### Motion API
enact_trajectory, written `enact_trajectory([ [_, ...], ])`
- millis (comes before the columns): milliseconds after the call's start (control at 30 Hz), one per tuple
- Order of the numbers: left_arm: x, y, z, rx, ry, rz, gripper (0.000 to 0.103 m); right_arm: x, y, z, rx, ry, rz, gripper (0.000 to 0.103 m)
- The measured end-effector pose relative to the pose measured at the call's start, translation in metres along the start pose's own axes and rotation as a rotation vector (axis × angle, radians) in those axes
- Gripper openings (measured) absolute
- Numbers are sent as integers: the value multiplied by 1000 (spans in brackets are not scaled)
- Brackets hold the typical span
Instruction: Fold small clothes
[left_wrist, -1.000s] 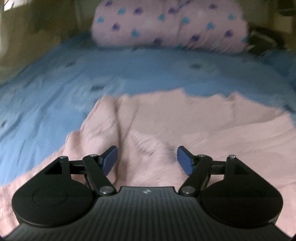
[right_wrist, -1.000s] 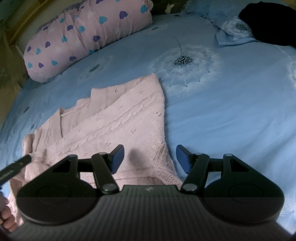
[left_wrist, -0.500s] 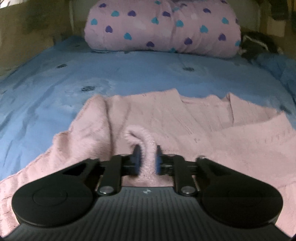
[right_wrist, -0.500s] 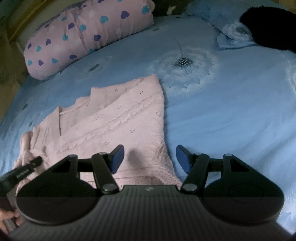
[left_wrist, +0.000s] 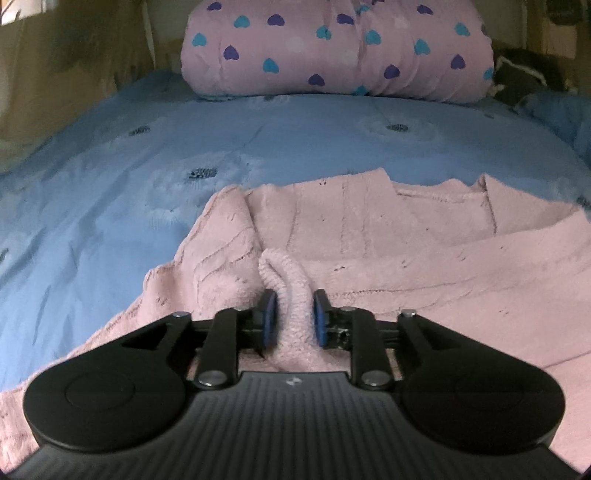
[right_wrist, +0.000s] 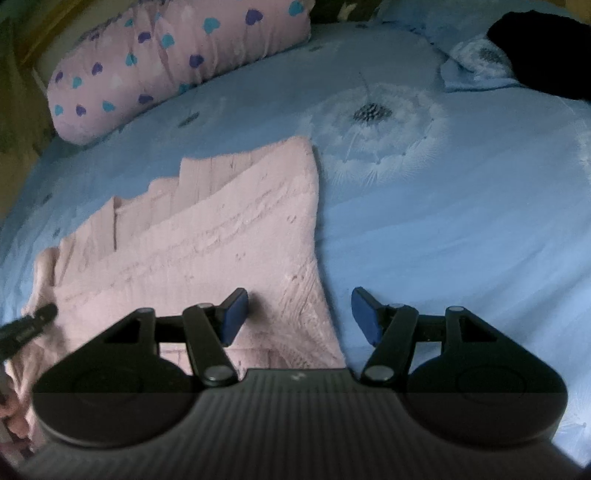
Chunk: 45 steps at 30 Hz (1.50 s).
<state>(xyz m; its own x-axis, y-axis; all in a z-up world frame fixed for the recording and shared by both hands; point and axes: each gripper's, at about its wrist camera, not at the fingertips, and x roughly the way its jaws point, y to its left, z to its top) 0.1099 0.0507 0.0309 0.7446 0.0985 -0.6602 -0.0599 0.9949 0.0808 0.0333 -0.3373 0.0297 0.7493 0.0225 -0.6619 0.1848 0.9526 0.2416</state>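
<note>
Garment: a pink knitted sweater (left_wrist: 388, 236) lies spread on the blue bed sheet (left_wrist: 110, 206), partly folded, its far edge toward the heart-print pillow (left_wrist: 332, 48).
Left hand-held gripper (left_wrist: 293, 317): a raised ridge of the knit stands between its blue pads (left_wrist: 269, 314); the jaws have just been opening a little after closing tight, and a thin gap shows on each side of the fold, so the pinch looks loose at best.
Right hand-held gripper (right_wrist: 299, 314): spread, holding nothing, poised over the sweater's near right edge, one finger above the knit and one above the sheet.
Risk, slip: if the left one lifts now, the fluffy fold may slide out (soft knit gives little to bite on).
Risk, bunching: a pull from one side alone would likely drag the whole sweater across the sheet and undo the lie of the layers.
Risk, sheet: the right jaws, closing where they are, could catch bed sheet along with the hem.
Risk, stretch: a hard tug on a small pinch may distort the knit.
</note>
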Motion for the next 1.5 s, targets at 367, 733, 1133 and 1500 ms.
enact_trajectory([
  [367,-63,41,0,13,-43,72,74,-12,0,-2,6,-27,24,64],
  [733,-91,136,-21,9,37,285,83,-28,8,-10,-58,-51,55,64],
  [1133,-69,210,-51,-156,237,266,86,-24,15,-15,-96,-42,34,64],
  [1500,-67,218,-66,-304,269,113,73,-23,17,-16,-95,-47,23,64],
])
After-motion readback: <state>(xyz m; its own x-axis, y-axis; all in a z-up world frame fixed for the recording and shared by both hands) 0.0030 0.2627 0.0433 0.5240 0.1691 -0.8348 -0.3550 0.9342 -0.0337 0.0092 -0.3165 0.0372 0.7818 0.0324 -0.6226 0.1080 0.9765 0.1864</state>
